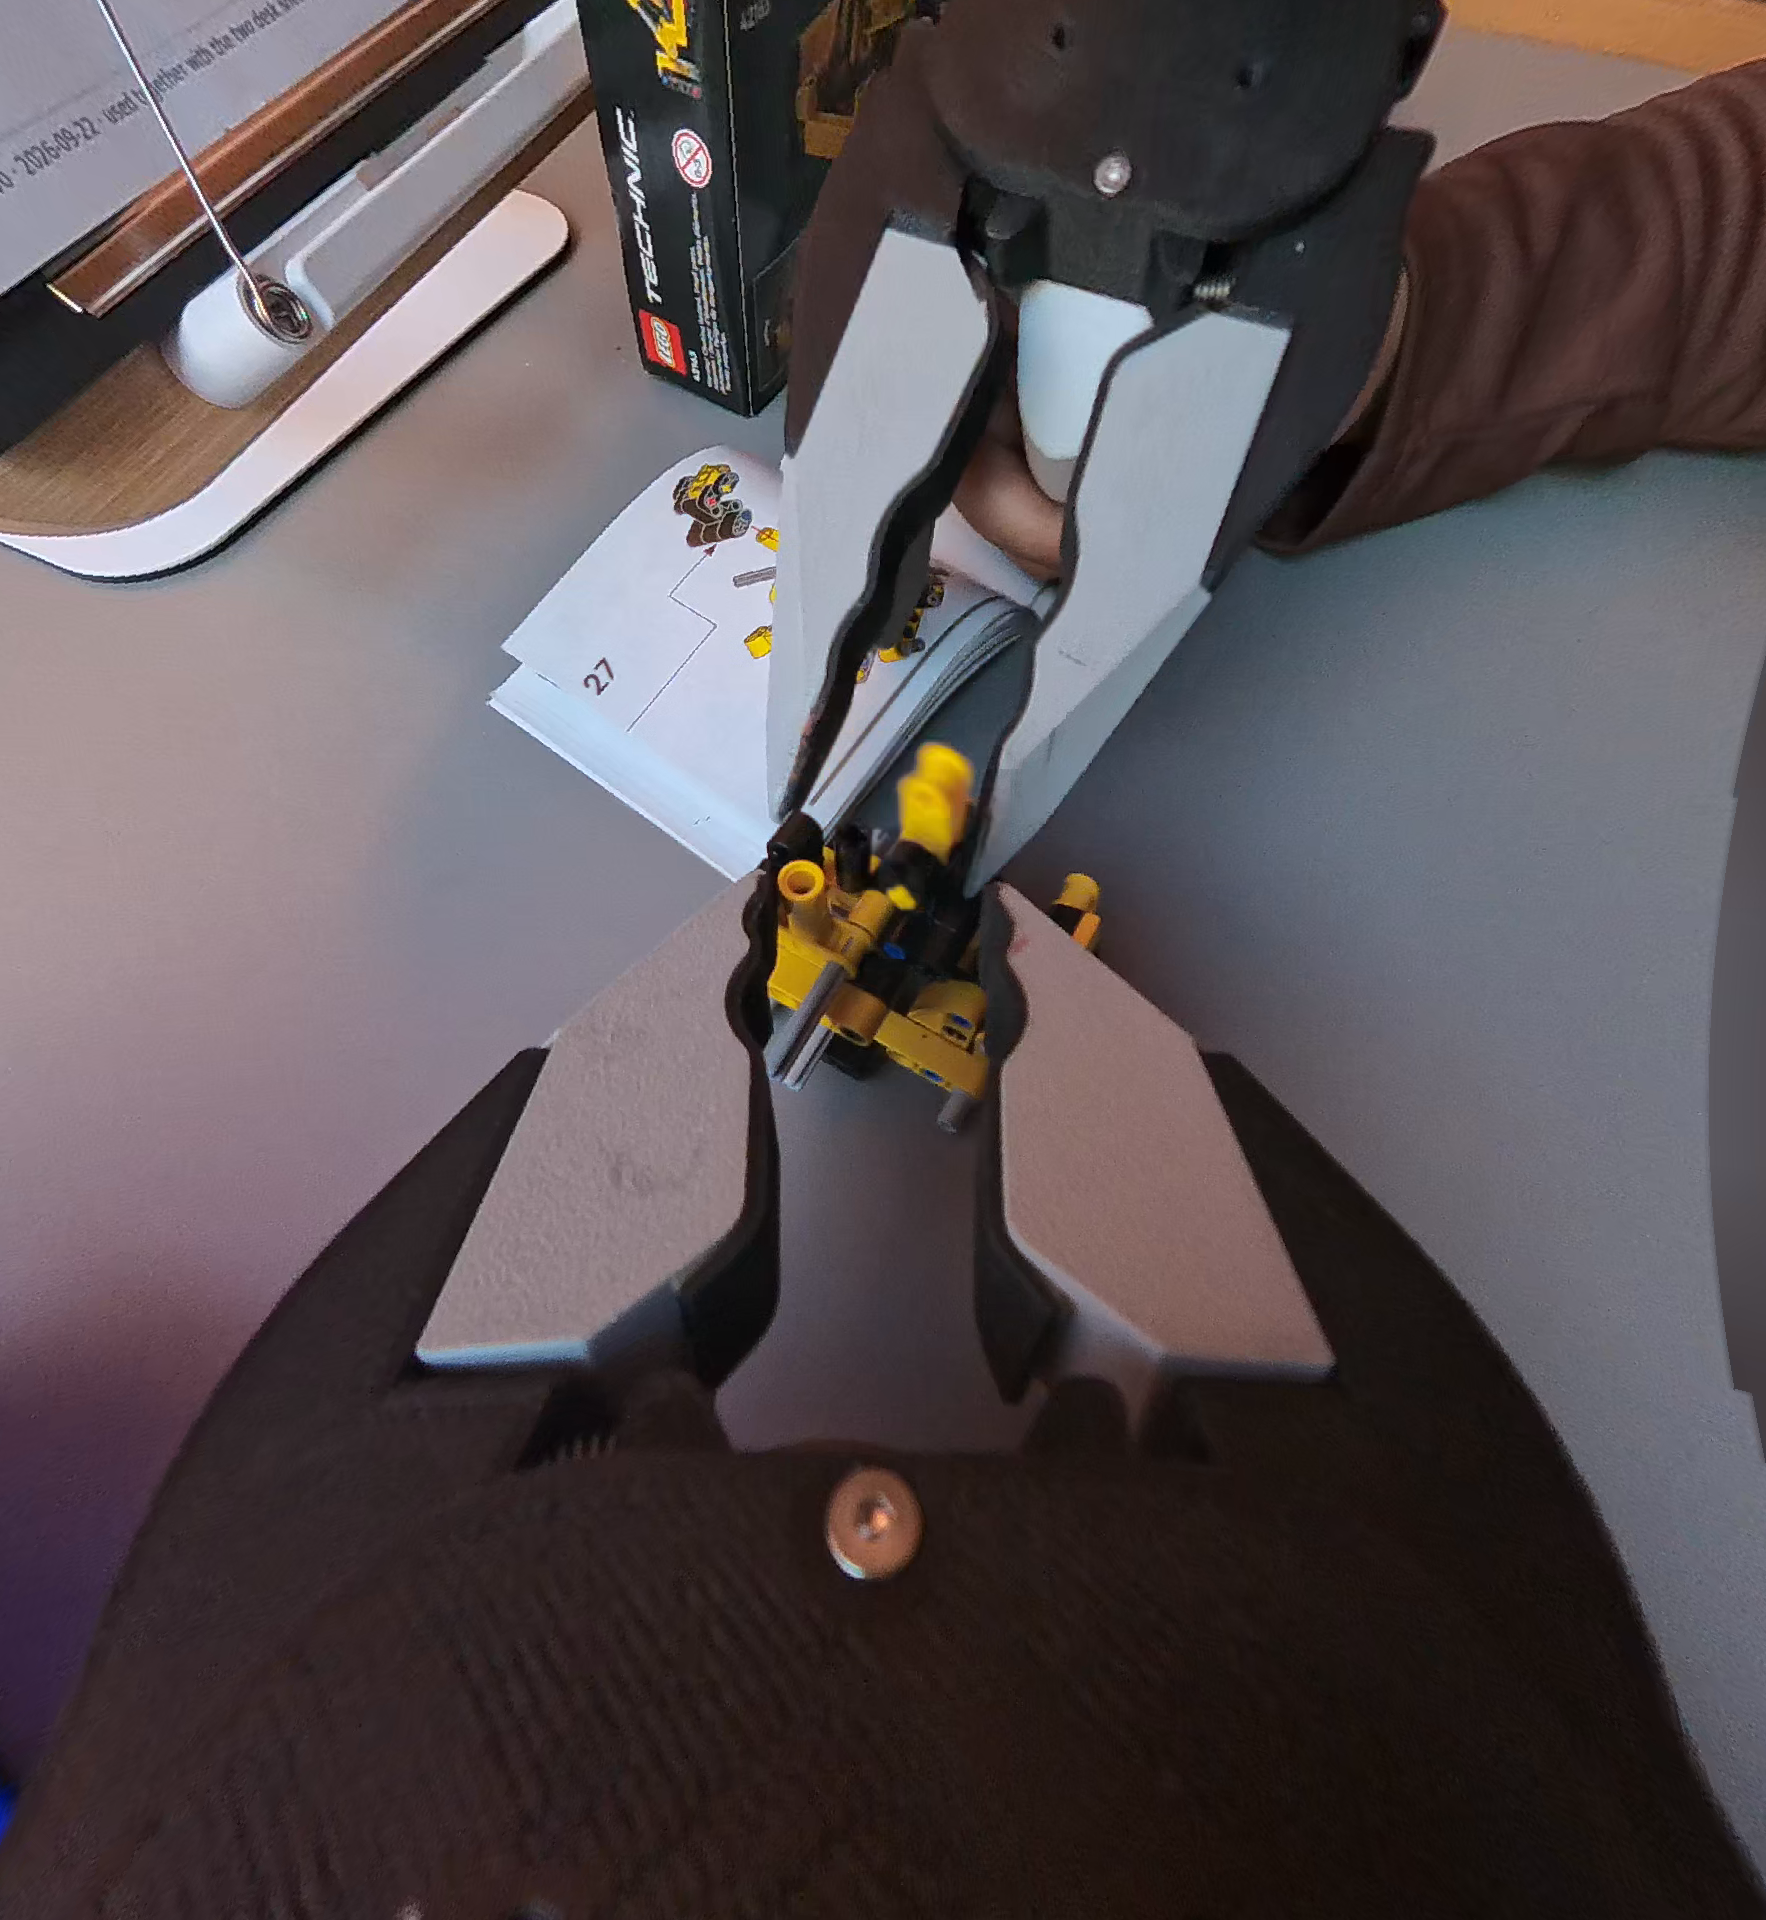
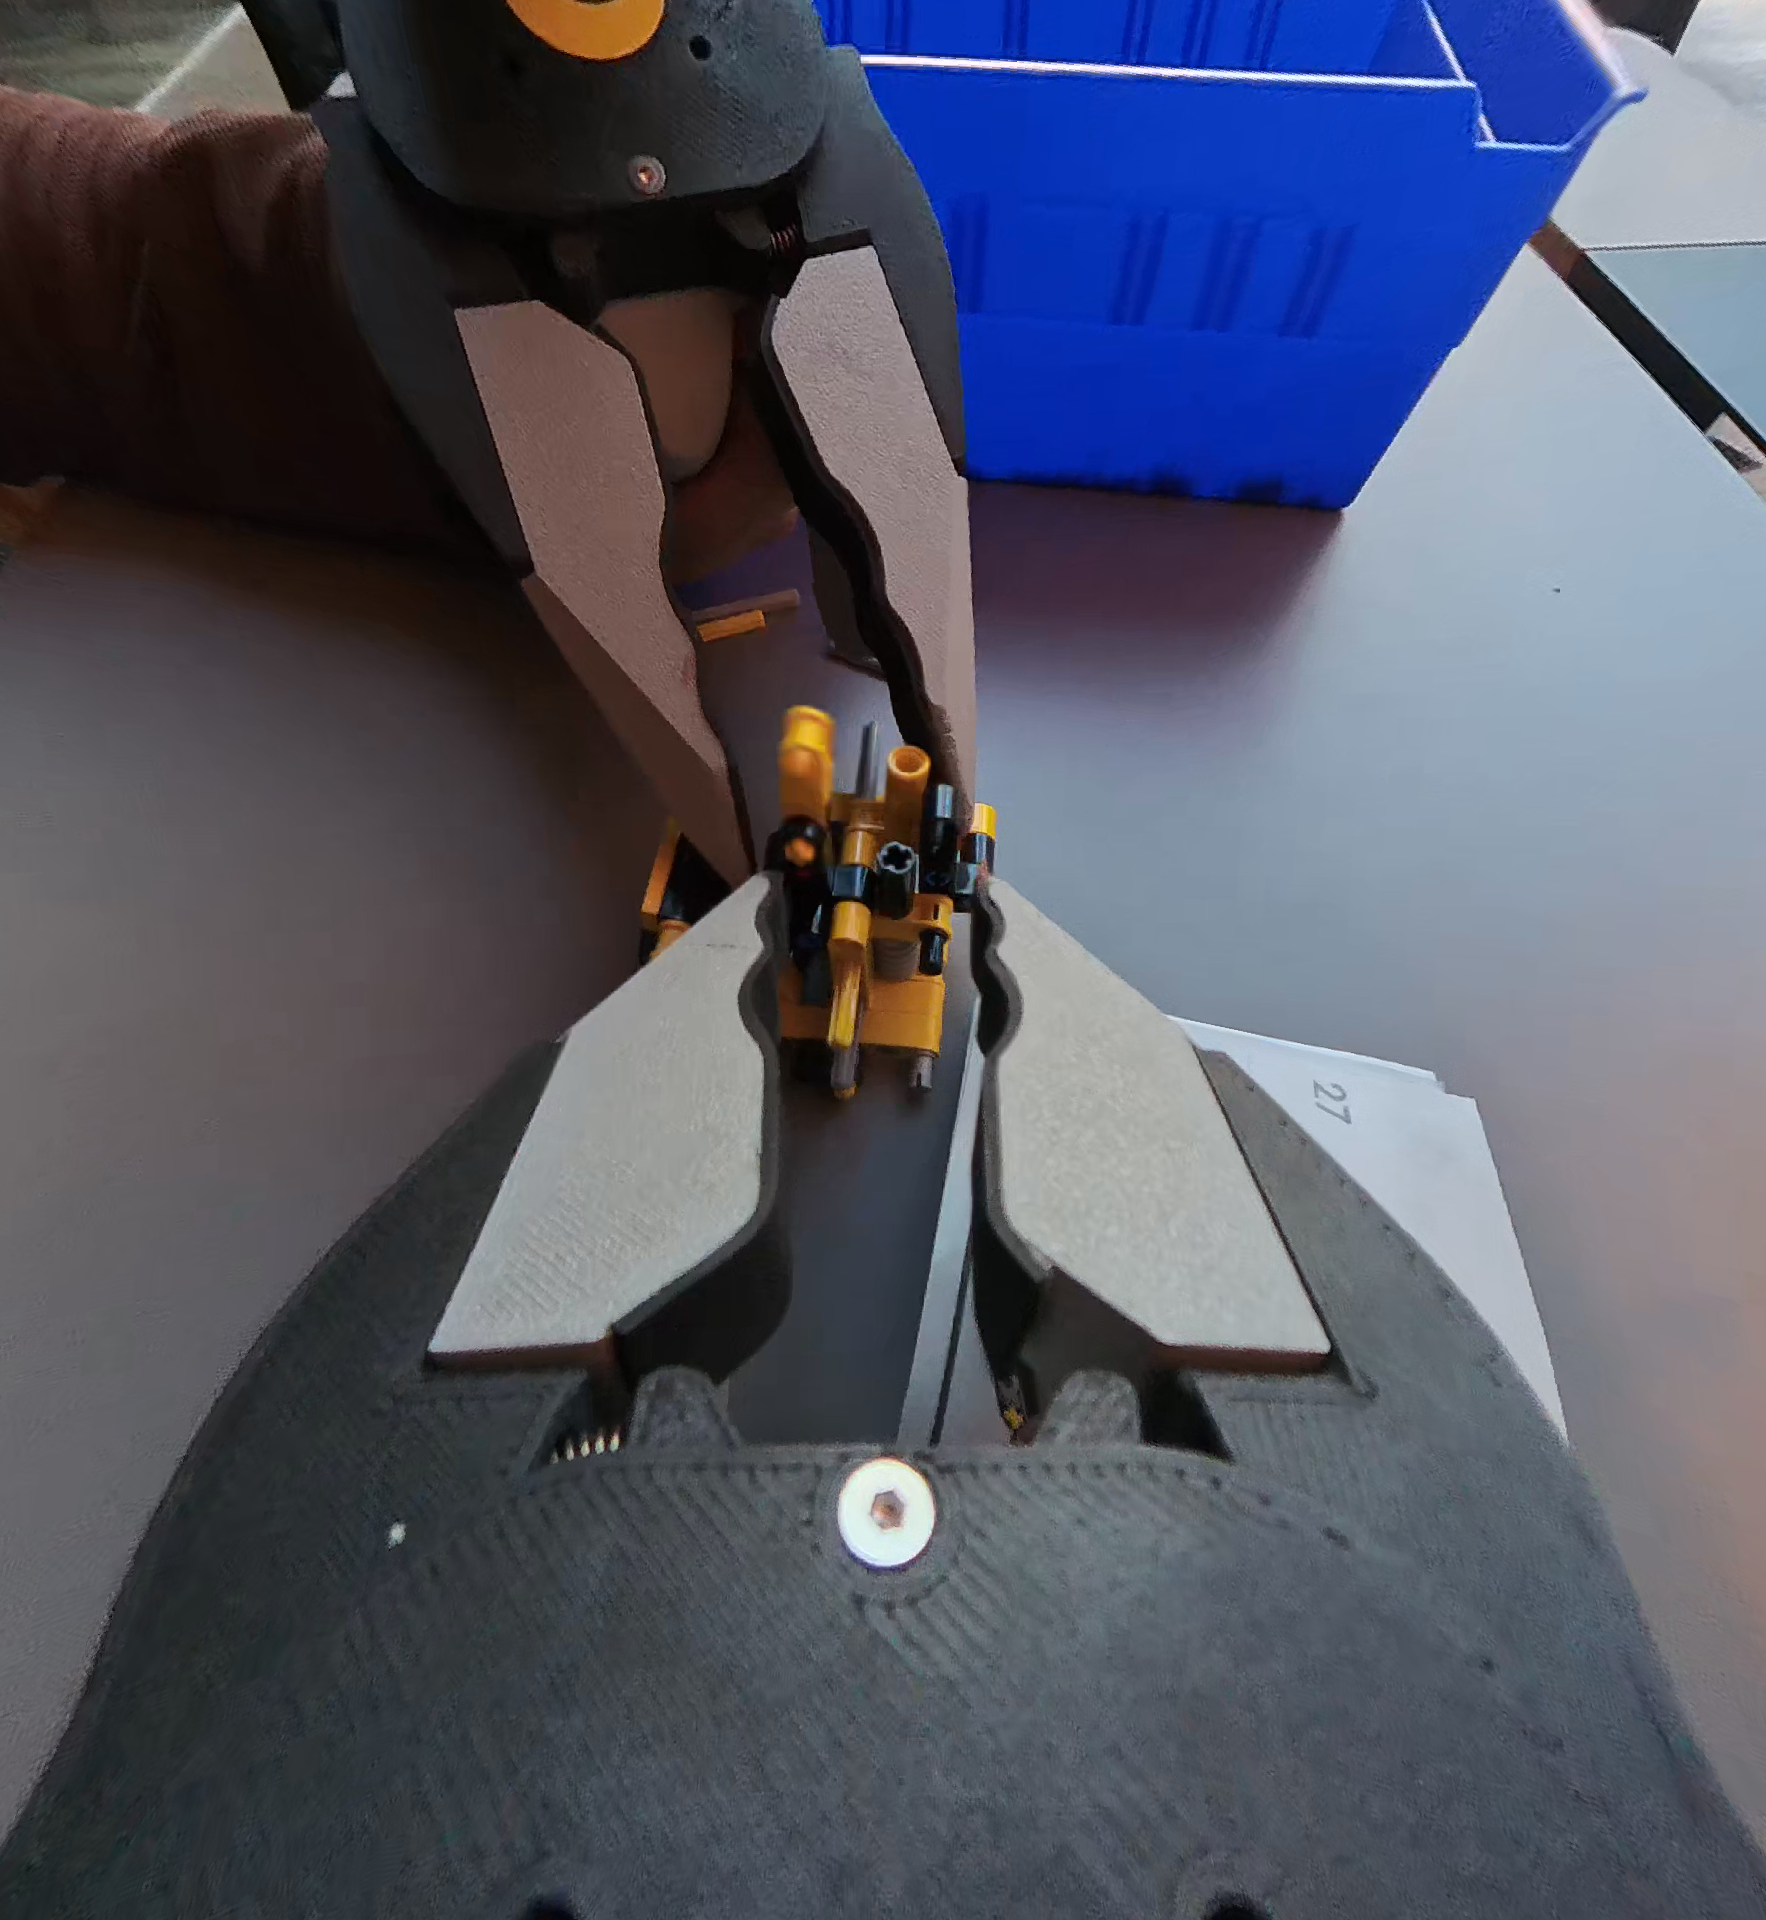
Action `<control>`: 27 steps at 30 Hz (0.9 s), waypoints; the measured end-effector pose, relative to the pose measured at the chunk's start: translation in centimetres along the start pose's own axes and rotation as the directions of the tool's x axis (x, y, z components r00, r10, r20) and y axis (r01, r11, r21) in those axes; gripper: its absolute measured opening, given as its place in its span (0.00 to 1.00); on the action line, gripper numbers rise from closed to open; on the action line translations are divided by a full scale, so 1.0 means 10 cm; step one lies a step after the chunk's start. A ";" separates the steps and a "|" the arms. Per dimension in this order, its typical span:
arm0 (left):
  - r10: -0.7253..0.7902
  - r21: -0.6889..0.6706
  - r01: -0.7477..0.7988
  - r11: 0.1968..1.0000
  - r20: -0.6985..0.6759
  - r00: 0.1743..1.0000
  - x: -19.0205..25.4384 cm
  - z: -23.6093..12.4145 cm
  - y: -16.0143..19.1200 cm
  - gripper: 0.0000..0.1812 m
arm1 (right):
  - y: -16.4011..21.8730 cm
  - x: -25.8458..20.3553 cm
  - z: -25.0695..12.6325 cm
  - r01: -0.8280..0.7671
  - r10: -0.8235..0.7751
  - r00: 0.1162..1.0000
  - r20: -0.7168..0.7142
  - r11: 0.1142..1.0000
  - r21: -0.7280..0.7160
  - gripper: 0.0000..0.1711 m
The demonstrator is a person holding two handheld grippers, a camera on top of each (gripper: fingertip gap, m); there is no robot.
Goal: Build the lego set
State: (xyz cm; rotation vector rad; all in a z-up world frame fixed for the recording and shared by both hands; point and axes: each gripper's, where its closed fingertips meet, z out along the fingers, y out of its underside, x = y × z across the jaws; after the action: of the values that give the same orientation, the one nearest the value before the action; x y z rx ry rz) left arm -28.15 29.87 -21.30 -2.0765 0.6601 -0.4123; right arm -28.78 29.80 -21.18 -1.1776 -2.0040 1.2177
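Yellow and black make up the model (image 1: 879,966), a small, half-built cluster of beams, pins and connectors. Grey axles poke out of its near side in the left wrist view, a yellow tube stands upright on top, and blue pin ends dot the yellow beam along its lower edge. From the right wrist view (image 2: 863,914) a black bush with a cross hole faces the camera, with a thin dark axle rising behind it.

Both tools meet on the model from opposite sides. The left gripper (image 1: 874,935) has its fingers partly closed around the model, its wavy black pads touching the model's flanks. The right gripper (image 2: 874,935) likewise holds it between its fingers, pads pressed to either side. The model sits low over the grey table (image 1: 235,935), well away from any edge; whether it rests on the surface cannot be told.

A second small yellow and black piece (image 1: 1081,904) lies on the table just beside the model. An open booklet (image 1: 650,665) lies behind it, with a dark box (image 1: 692,208) standing beyond. A blue bin (image 2: 1170,260) stands toward the far edge in the right wrist view. A brown sleeve (image 1: 1606,291) shows behind the right gripper.
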 end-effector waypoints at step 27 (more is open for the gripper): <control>-0.036 0.038 0.036 0.999 -0.012 0.999 0.00 -0.04 0.01 0.16 | -0.02 -0.08 -0.03 0.058 -0.058 0.998 -0.014 0.998 0.019 0.09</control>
State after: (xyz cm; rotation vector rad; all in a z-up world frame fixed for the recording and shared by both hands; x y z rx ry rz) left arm -28.39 29.58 -21.21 -2.0533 0.6173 -0.4542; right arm -28.22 29.17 -20.88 -1.1075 -1.9983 1.1952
